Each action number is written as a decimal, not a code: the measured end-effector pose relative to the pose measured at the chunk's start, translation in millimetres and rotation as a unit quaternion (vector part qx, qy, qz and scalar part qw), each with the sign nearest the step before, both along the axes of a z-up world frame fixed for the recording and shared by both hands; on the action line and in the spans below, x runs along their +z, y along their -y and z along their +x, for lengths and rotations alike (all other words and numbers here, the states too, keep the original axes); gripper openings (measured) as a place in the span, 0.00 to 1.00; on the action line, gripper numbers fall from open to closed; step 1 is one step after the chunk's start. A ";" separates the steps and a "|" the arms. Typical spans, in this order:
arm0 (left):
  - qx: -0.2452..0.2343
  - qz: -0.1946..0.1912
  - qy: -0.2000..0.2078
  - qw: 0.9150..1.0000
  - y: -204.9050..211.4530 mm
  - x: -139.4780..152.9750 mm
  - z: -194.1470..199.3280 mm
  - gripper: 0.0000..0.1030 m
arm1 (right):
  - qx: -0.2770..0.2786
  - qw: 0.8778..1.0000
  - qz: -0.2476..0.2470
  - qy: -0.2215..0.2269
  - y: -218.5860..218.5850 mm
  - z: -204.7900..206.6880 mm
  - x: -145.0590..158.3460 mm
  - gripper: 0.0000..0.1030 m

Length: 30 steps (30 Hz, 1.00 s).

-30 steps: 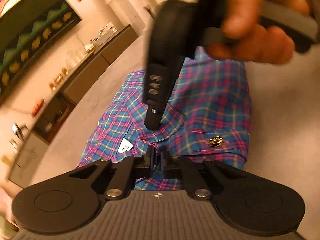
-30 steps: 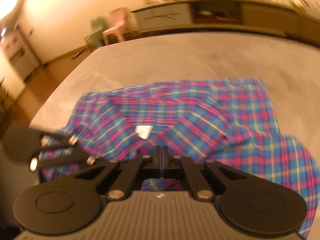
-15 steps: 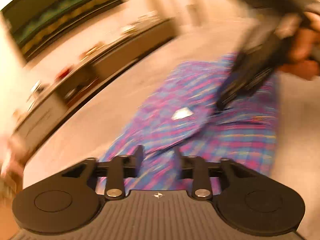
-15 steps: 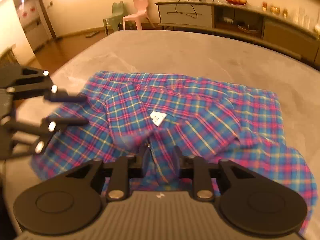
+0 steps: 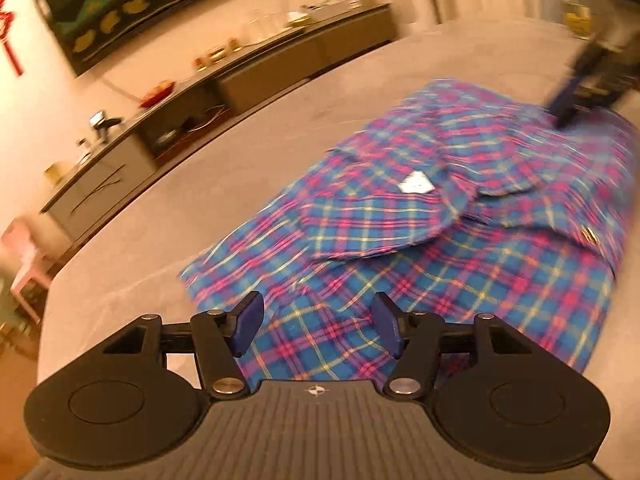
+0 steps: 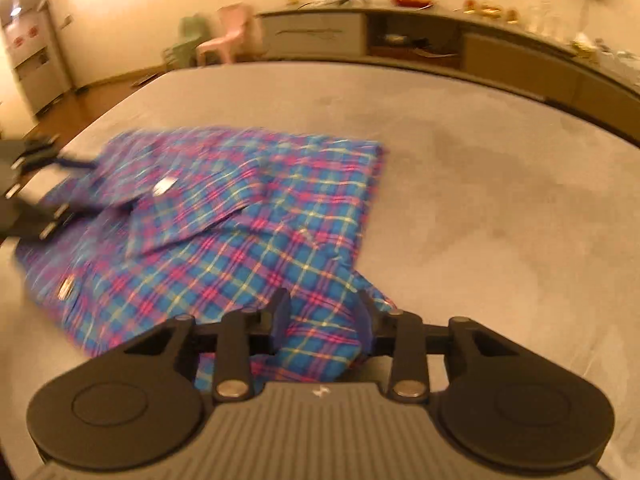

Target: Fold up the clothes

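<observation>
Both claws spread wide, gripping nothing: left claw [image 5: 318, 326], right claw [image 6: 323, 318] over plaid shirt [image 6: 224, 232].

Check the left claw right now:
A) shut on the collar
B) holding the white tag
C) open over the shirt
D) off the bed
C: the left claw has its fingers spread with only shirt fabric visible in the gap, nothing pinched.
</observation>
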<state>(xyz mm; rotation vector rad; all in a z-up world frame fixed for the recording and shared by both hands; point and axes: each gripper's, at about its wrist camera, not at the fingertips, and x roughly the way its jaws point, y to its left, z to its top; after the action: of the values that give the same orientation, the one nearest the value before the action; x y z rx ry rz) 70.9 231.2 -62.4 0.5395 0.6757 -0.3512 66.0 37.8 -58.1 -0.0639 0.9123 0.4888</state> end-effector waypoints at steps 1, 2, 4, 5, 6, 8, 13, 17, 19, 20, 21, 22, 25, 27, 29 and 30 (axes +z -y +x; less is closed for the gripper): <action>-0.002 -0.009 0.001 1.000 -2.9 3.7 0.3 0.60 | 0.020 1.000 0.005 -0.007 -0.5 -3.6 3.6 0.33; -0.003 -0.017 0.002 1.000 -5.9 7.4 0.5 0.59 | 0.032 0.999 0.007 0.001 -1.4 -6.1 9.5 0.34; -0.014 -0.037 0.002 0.999 -6.6 11.9 1.4 0.60 | 0.026 0.999 0.030 0.029 0.8 -0.5 23.8 0.48; -0.021 -0.048 0.003 0.999 -6.2 13.7 2.0 0.62 | 0.022 0.998 0.046 0.038 1.3 5.9 29.4 0.54; -0.028 -0.058 0.003 0.998 -5.8 15.4 2.5 0.64 | 0.027 0.997 0.058 0.031 -2.1 16.3 28.9 0.54; -0.038 -0.076 0.000 0.996 -6.1 17.2 5.6 0.69 | 0.037 0.996 0.078 0.017 -9.7 36.7 27.1 0.58; -0.040 -0.111 -0.040 0.992 -22.1 8.2 28.2 0.71 | 0.090 0.993 0.057 -0.040 -43.2 78.2 2.8 0.60; -0.048 -0.118 -0.079 0.989 -33.1 -3.7 43.1 0.74 | 0.126 0.989 0.053 -0.051 -54.2 82.7 7.6 0.10; -0.054 -0.129 -0.090 0.986 -38.1 -2.1 46.5 0.74 | 0.147 0.988 0.027 -0.032 -60.2 75.5 15.0 0.07; -0.056 -0.133 -0.088 0.986 -42.1 1.0 47.0 0.74 | 0.156 0.988 0.017 -0.015 -61.2 72.1 22.5 0.05; -0.059 -0.139 -0.079 0.985 -46.5 6.6 46.2 0.74 | 0.164 0.986 0.009 0.002 -62.0 68.6 30.4 0.05; -0.059 -0.151 -0.069 0.984 -53.3 14.5 46.5 0.74 | 0.173 0.985 0.007 0.020 -62.3 64.5 39.5 0.05; -0.038 -0.189 -0.044 0.980 -78.5 37.7 57.5 0.74 | 0.197 0.978 0.003 0.067 -64.5 49.3 61.2 0.05; -0.019 -0.207 -0.035 0.977 -92.7 48.0 69.9 0.74 | 0.211 0.973 -0.001 0.091 -68.1 40.8 72.4 0.05; -0.010 -0.198 -0.034 0.980 -94.9 50.3 86.0 0.74 | 0.227 0.966 -0.014 0.120 -77.0 28.0 81.6 0.05; -0.014 -0.183 -0.041 0.982 -90.6 46.6 93.8 0.73 | 0.235 0.962 -0.023 0.137 -82.9 21.2 85.5 0.05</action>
<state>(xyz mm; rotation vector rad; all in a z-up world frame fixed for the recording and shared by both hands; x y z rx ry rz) 164.7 321.8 -15.8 0.1855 0.6651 -0.5134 87.2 120.7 27.4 -0.3882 0.6306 0.8762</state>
